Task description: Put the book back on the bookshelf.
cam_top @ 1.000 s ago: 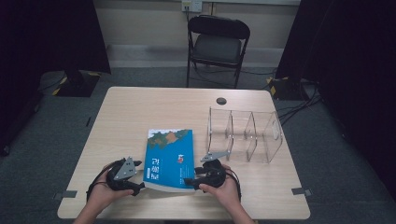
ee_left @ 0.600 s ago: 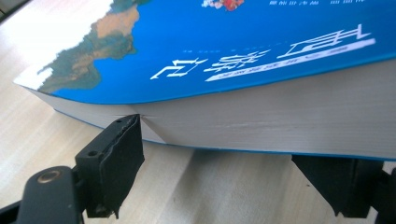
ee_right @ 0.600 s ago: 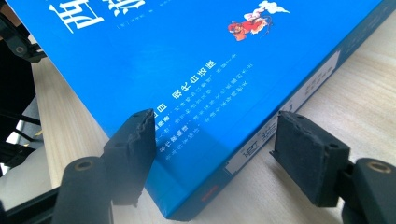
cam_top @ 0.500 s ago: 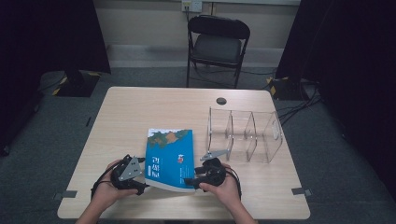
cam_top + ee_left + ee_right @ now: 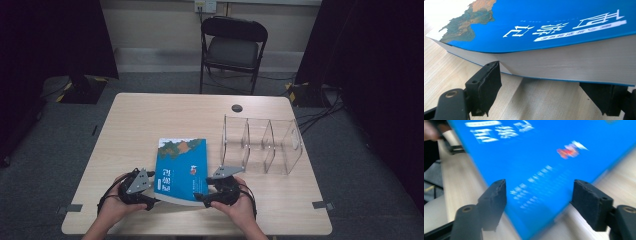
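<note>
Lifting at its near edge, the blue book [image 5: 181, 167] now tilts off the table [image 5: 125, 130], left gripper [image 5: 544, 82] just widened with jaws apart beneath its page block, right gripper [image 5: 539, 205] spread around the cover's corner, clear divider rack [image 5: 262, 145] waiting right.

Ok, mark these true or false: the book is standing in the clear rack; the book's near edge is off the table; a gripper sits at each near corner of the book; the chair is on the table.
1. The book stands in the rack: false, it is outside it, to its left.
2. Its near edge is raised off the table: true.
3. The left gripper and right gripper sit at its near corners: true.
4. The chair is on the table: false, it stands behind it.
</note>
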A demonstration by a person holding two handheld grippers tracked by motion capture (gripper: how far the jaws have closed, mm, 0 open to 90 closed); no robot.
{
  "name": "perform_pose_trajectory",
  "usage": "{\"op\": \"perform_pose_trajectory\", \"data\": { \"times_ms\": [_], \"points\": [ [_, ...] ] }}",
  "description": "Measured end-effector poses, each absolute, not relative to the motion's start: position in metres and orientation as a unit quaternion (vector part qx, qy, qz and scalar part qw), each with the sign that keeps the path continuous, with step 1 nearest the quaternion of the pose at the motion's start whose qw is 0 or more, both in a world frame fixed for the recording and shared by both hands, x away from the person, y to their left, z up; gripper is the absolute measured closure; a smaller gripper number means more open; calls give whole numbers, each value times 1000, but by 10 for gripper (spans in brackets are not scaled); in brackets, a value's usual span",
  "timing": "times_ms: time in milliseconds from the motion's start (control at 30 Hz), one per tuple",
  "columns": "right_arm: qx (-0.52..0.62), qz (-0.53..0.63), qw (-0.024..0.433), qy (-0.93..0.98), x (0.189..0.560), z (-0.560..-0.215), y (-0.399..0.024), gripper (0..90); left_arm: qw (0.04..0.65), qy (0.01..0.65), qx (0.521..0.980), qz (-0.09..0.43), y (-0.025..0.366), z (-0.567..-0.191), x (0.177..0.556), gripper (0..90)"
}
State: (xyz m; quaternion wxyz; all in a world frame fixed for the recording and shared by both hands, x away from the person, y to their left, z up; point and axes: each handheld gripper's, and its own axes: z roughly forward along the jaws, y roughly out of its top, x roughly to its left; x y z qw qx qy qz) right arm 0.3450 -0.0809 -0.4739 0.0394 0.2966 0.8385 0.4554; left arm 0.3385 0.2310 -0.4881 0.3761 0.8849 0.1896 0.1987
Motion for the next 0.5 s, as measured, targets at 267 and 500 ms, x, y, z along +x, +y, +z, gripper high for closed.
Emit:
{"op": "perform_pose_trajectory", "data": {
  "times_ms": [267, 500],
  "points": [
    [212, 467, 35, 858, 329, -476, -44, 255, 381, 198, 882, 193, 229, -489, 337, 175],
    [176, 457, 95, 867, 329, -480, -26, 273, 383, 200, 881, 190, 230, -490, 337, 179]
  ]
}}
